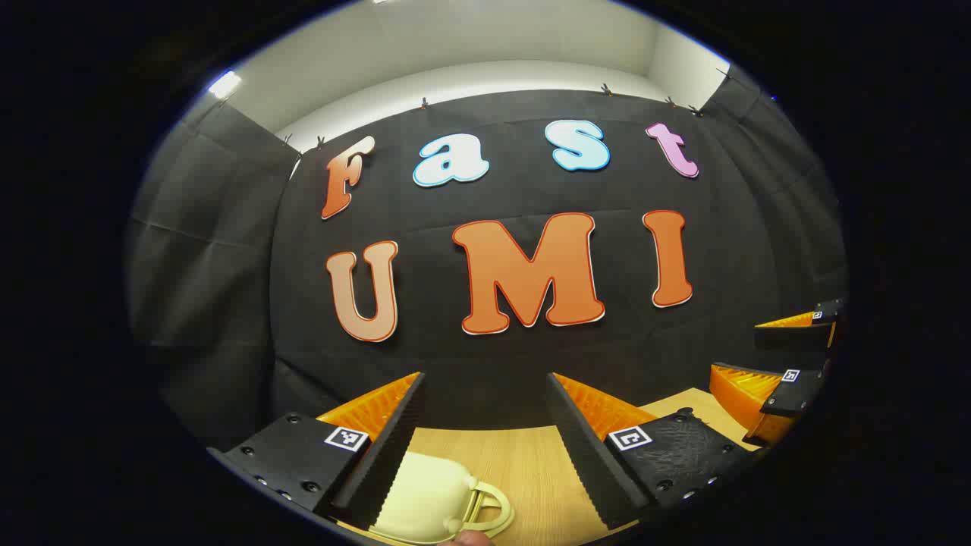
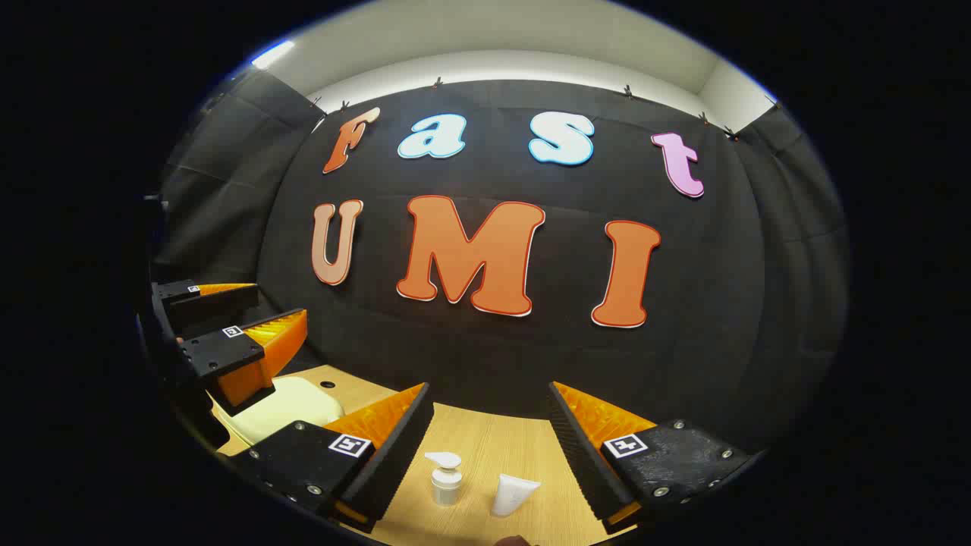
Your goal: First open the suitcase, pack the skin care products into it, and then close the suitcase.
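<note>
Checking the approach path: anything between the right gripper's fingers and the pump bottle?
Nothing: right gripper view shows bare table between the open right gripper and the pump bottle, with a tube beside it.

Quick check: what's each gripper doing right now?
Left gripper: open, holding nothing, above the suitcase.
Right gripper: open, holding nothing.

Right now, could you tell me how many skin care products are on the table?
2: a pump bottle and, right of it, a tube; more may be hidden.
</note>
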Action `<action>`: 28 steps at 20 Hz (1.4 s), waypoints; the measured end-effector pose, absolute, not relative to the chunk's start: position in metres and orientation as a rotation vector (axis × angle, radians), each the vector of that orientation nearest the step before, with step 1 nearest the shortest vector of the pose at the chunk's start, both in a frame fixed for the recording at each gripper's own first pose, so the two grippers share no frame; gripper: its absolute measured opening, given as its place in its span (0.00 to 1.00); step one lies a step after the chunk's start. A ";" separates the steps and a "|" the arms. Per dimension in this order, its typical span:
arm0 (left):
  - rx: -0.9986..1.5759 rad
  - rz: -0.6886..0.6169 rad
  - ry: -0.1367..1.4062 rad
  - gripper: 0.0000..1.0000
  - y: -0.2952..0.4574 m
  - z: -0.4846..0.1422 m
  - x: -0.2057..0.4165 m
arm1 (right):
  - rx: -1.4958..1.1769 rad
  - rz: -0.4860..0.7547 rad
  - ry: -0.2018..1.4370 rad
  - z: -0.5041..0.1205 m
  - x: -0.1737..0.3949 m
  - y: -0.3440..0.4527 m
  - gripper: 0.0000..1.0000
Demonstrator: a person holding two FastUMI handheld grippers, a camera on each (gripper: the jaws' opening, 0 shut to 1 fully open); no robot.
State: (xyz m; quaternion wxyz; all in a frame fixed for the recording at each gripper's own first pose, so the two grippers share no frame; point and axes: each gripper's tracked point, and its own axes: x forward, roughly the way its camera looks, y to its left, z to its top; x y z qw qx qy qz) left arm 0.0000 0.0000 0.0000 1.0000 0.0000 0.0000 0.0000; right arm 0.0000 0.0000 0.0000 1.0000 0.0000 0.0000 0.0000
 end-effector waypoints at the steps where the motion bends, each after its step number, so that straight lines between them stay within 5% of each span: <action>1: 0.010 -0.005 0.003 0.99 0.000 -0.002 0.002 | 0.000 0.000 0.004 0.000 0.000 -0.002 0.96; 17: 0.056 -0.012 0.016 0.99 -0.001 -0.015 0.003 | 0.004 -0.035 0.014 -0.007 -0.004 -0.010 0.96; 28: 0.455 -0.166 0.234 0.99 -0.022 -0.136 -0.012 | -0.007 -0.074 0.034 -0.013 -0.010 -0.038 0.96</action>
